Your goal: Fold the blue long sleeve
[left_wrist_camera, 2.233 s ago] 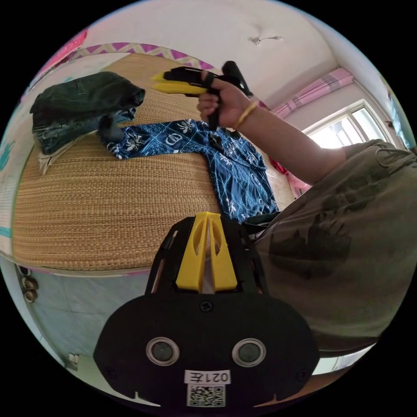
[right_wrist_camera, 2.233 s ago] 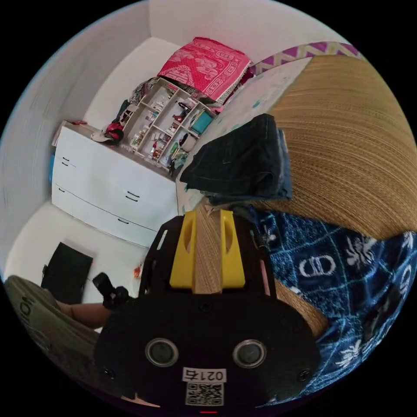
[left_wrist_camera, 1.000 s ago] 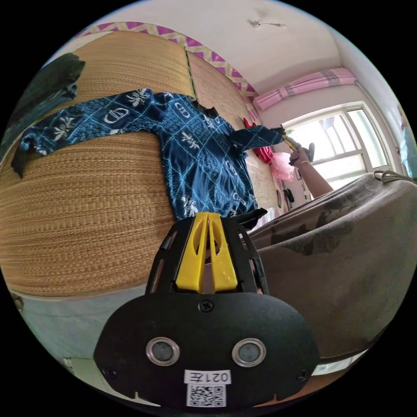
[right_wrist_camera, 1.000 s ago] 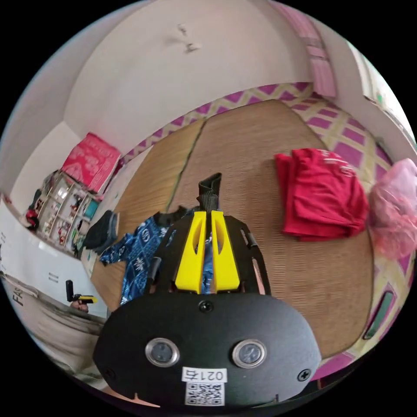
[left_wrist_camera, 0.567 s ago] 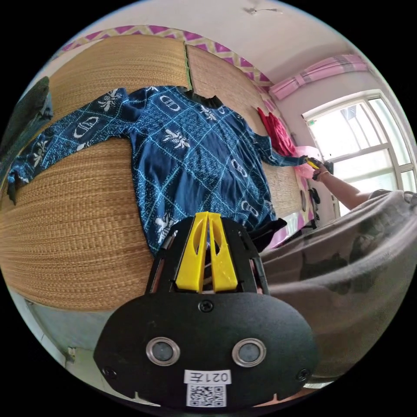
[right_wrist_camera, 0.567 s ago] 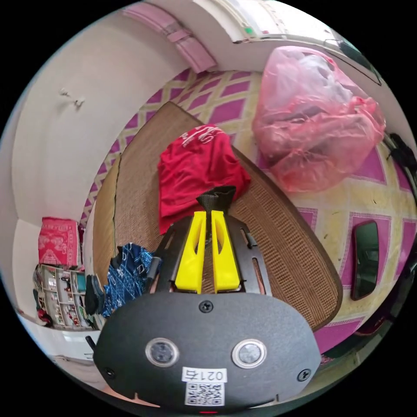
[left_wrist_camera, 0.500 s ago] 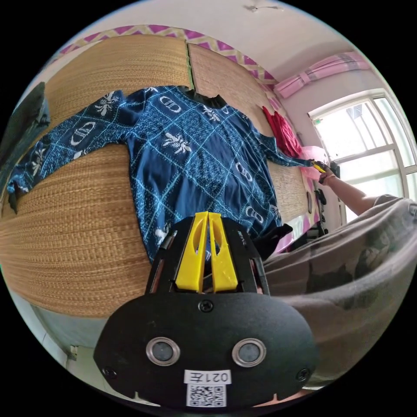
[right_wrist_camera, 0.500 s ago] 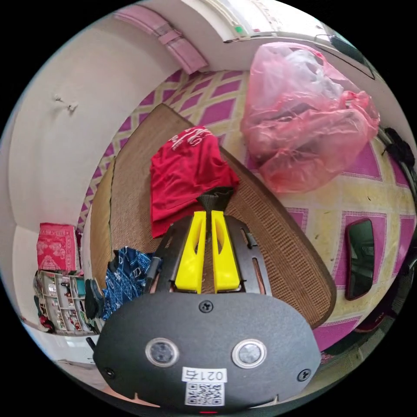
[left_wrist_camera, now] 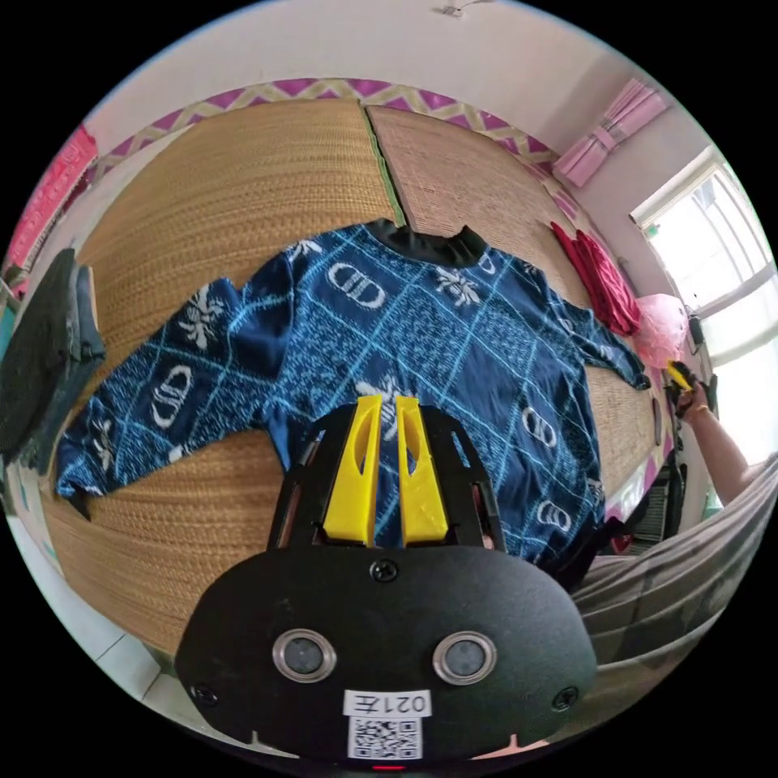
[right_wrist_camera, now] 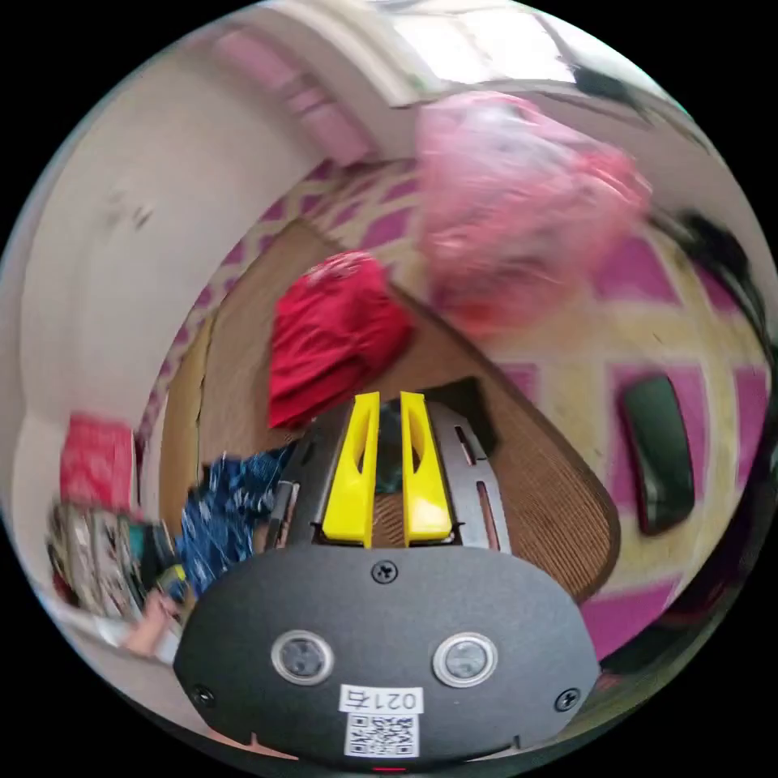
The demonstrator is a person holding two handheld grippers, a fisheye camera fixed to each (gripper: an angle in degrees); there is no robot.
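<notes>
The blue long sleeve [left_wrist_camera: 421, 340] lies spread flat, face up, on the woven mat [left_wrist_camera: 243, 178], with both sleeves stretched out sideways and the dark collar at the far side. My left gripper [left_wrist_camera: 386, 403] hovers over the shirt's near hem, its yellow jaws slightly apart with nothing between them. My right gripper [left_wrist_camera: 677, 375] sits just past the right sleeve's dark cuff [left_wrist_camera: 640, 379], apart from it. In the blurred right gripper view its jaws [right_wrist_camera: 389, 397] stand open, the cuff [right_wrist_camera: 466, 401] lies on the mat beside them, and the shirt [right_wrist_camera: 227, 502] shows at the left.
A folded red garment [left_wrist_camera: 604, 279] [right_wrist_camera: 336, 344] and a pink plastic bag [left_wrist_camera: 660, 328] [right_wrist_camera: 519, 211] lie beyond the right sleeve. A pile of dark folded clothes [left_wrist_camera: 40, 365] sits by the left cuff. A black flat object [right_wrist_camera: 656, 454] lies on the patterned cover. The person's body [left_wrist_camera: 689, 559] is at the near edge.
The right gripper pulled the right sleeve out straight, then opened and let the cuff drop onto the mat. The left gripper's jaws have parted, and its camera now looks over the shirt.
</notes>
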